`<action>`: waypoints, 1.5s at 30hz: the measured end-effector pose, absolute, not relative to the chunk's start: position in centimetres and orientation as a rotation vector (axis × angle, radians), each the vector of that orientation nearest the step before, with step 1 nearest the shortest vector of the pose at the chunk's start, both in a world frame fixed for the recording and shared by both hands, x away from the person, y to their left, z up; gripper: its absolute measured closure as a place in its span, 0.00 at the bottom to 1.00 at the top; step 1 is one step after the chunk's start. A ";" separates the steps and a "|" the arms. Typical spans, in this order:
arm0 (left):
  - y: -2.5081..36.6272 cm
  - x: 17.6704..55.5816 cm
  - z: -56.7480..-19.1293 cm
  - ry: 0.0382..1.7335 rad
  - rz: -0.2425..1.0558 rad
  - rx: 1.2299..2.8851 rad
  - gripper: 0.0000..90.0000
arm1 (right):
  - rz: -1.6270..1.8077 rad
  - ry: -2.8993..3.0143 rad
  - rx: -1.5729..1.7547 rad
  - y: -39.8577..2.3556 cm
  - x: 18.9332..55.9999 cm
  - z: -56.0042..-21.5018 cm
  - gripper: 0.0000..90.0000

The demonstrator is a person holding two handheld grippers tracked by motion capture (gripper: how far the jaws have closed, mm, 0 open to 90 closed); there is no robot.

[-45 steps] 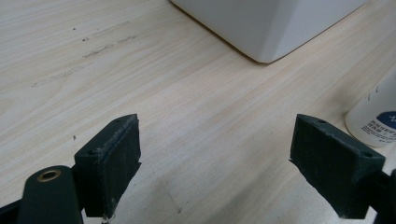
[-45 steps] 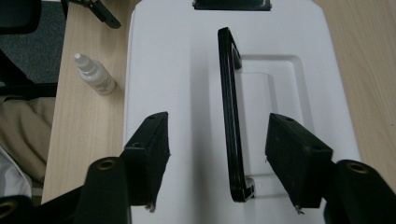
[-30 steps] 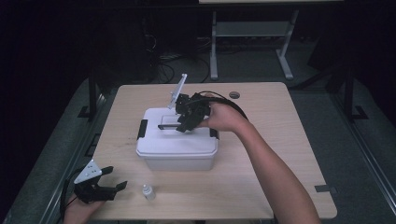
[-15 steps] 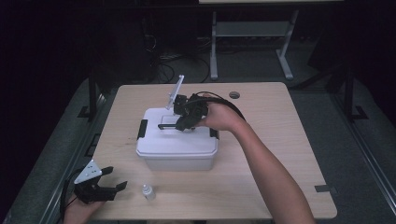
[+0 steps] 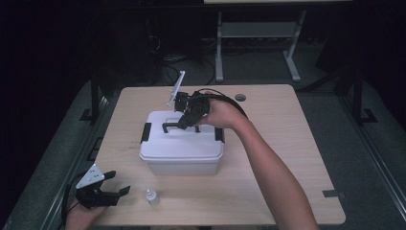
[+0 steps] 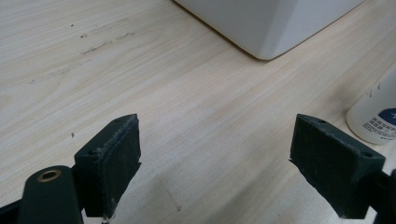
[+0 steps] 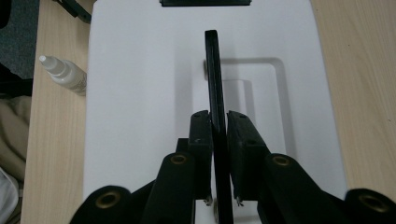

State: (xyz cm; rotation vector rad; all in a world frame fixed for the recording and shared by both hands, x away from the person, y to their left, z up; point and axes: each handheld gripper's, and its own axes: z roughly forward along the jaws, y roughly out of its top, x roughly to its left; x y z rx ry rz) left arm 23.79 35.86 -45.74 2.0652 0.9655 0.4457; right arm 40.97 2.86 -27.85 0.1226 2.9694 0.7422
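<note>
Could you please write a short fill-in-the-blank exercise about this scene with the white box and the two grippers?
1. The right gripper is shut on the box's black ____.
2. The white box stands on a ____ table.
3. The left gripper has its jaws ____, with nothing between them.
4. The small bottle stands near the ____ gripper.

Missing words: handle; wooden; open; left

— What can we not see well?
— In the left gripper view, the small bottle [image 6: 376, 119] is cut by the right edge, and its label print is too blurred to read. The white box [image 6: 268, 23] is cut by the top edge.
— And the handle?
— In the right gripper view, the black handle [image 7: 215, 93] runs behind the pads [image 7: 201, 140], so its near end is hidden.
</note>
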 end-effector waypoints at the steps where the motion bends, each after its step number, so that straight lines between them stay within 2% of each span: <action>1: 35.9 23.8 -45.8 0.969 0.443 2.065 0.18 | 0.746 2.973 0.119 2.9 41.0 -27.9 0.89; 27: 36.2 23.8 -45.7 0.978 0.444 2.053 0.18 | 0.764 2.977 0.057 2.6 41.2 -28.0 0.93; 45: 36.3 23.7 -45.6 0.981 0.453 2.047 0.18 | 0.845 2.919 0.043 1.4 40.2 -25.4 0.93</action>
